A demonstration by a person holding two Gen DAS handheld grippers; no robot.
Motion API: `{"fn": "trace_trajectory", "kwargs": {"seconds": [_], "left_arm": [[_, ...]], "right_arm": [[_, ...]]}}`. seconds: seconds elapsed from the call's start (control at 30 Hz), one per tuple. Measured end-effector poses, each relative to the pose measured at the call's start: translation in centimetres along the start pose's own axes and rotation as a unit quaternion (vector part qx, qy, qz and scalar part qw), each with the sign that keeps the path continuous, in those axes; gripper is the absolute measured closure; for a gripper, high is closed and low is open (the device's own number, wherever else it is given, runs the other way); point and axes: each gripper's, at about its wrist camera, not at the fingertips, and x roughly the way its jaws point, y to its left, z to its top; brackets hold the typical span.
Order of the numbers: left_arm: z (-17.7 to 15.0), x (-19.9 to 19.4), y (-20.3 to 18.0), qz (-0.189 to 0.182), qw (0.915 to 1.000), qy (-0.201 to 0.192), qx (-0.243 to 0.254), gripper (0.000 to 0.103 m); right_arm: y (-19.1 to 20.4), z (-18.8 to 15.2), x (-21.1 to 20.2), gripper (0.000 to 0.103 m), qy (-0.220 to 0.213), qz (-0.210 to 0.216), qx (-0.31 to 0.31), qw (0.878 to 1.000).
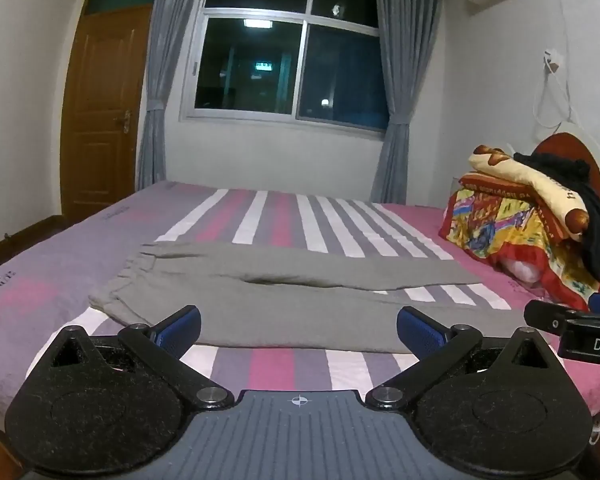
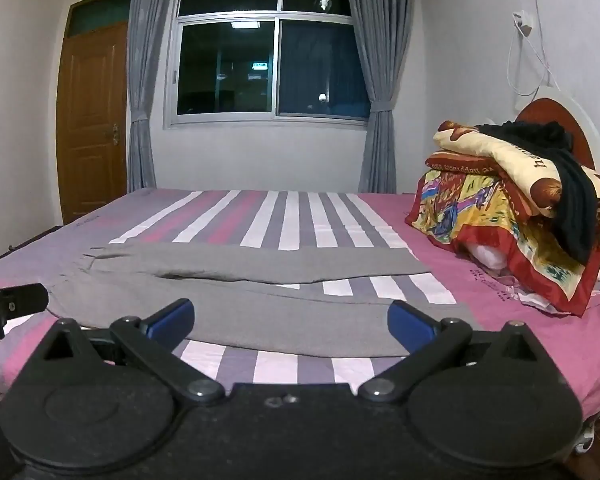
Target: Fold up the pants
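Note:
Grey pants (image 1: 284,292) lie flat on the striped bed, waistband at the left, both legs running to the right with a narrow gap between them. They also show in the right wrist view (image 2: 260,292). My left gripper (image 1: 298,330) is open and empty, just short of the near leg's front edge. My right gripper (image 2: 290,324) is open and empty, at the same near edge further right. The right gripper's side (image 1: 572,326) shows at the right of the left wrist view; the left gripper's side (image 2: 8,306) shows at the left of the right wrist view.
The bed (image 1: 280,368) has a purple, pink and white striped sheet. A pile of folded colourful blankets with a black garment on top (image 2: 520,200) sits at the headboard on the right. A window with grey curtains (image 1: 284,52) and a wooden door (image 1: 100,112) are behind.

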Motion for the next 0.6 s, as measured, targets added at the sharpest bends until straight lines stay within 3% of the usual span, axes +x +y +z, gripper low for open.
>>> {"fn": "trace_trajectory", "kwargs": {"seconds": [0.6], "left_arm": [[0.64,-0.44,-0.34,-0.001,1.0000,-0.002,0.001,0.000]], "right_arm": [[0.24,0.06,0.08,0.000,0.002,0.001,-0.001,1.000]]}}
